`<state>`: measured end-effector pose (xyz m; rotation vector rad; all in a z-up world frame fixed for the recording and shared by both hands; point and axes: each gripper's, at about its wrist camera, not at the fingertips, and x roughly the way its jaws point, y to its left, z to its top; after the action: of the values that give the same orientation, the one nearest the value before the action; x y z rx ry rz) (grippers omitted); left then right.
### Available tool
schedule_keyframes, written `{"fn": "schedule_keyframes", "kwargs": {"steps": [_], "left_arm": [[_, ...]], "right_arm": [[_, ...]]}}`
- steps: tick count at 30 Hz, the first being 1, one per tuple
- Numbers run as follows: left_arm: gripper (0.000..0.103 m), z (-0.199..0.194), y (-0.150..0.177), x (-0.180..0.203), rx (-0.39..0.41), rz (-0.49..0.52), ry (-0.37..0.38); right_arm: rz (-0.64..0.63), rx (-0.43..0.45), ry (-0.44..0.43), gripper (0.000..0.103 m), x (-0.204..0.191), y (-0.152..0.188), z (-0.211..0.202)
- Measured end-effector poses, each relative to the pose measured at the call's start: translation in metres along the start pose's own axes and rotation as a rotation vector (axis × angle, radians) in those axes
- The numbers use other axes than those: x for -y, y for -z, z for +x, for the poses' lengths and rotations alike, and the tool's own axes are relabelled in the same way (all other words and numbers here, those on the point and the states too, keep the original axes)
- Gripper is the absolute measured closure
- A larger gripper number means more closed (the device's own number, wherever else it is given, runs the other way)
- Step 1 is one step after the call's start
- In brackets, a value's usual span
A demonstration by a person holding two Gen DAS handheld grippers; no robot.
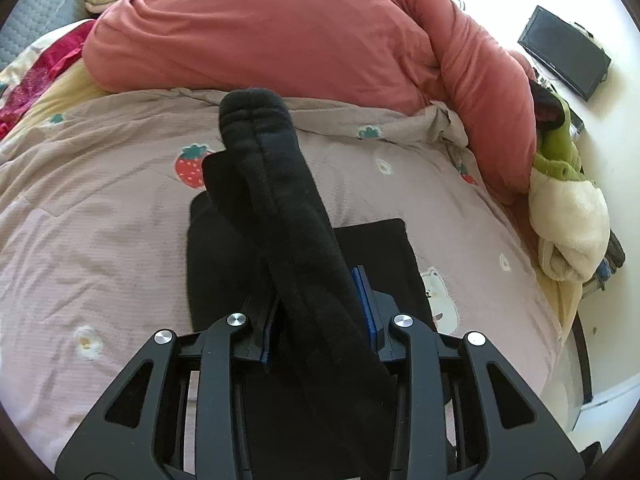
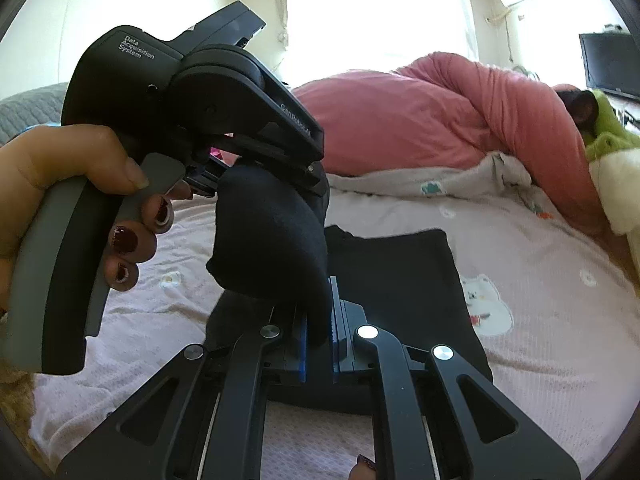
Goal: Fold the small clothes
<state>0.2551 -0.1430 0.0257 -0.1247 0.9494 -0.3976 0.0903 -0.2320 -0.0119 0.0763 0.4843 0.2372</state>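
With both claws, the left gripper (image 1: 316,312) and the right gripper (image 2: 318,344), pinched nearly closed on the black sock (image 1: 276,200) above the folded black garment (image 1: 384,256) (on the pink bedspread (image 1: 100,240)), we should keep tension even and lower it flat.

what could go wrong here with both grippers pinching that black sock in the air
1. The black sock is clamped by both the left gripper and the right gripper; pulling them apart could tug it out of one grip.
2. Its loose end hangs over the folded black garment on the bedsheet; lowering carelessly may rumple that fold.
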Motion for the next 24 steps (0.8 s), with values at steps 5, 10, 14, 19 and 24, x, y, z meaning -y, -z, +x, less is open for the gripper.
{"fn": "schedule_keyframes", "kwargs": {"steps": [5, 10, 14, 19, 24], "left_arm": [[0.075, 0.014, 0.003, 0.010, -0.019, 0.014, 0.000], [0.062, 0.026, 0.006, 0.020, -0.036, 0.027, 0.009], [0.028, 0.030, 0.008, 0.026, -0.045, 0.015, 0.083], [0.028, 0.010, 0.008, 0.021, 0.028, 0.032, 0.107], [0.028, 0.015, 0.021, -0.017, 0.016, -0.007, -0.004]], "right_arm": [[0.045, -0.033, -0.008, 0.096, 0.013, 0.006, 0.004], [0.095, -0.072, -0.014, 0.096, 0.025, 0.014, 0.007], [0.162, -0.136, -0.009, 0.094, 0.042, 0.021, 0.017], [0.388, -0.232, -0.100, 0.085, 0.084, 0.039, 0.028], [0.425, -0.257, -0.181, 0.074, 0.093, 0.038, 0.023]]}}
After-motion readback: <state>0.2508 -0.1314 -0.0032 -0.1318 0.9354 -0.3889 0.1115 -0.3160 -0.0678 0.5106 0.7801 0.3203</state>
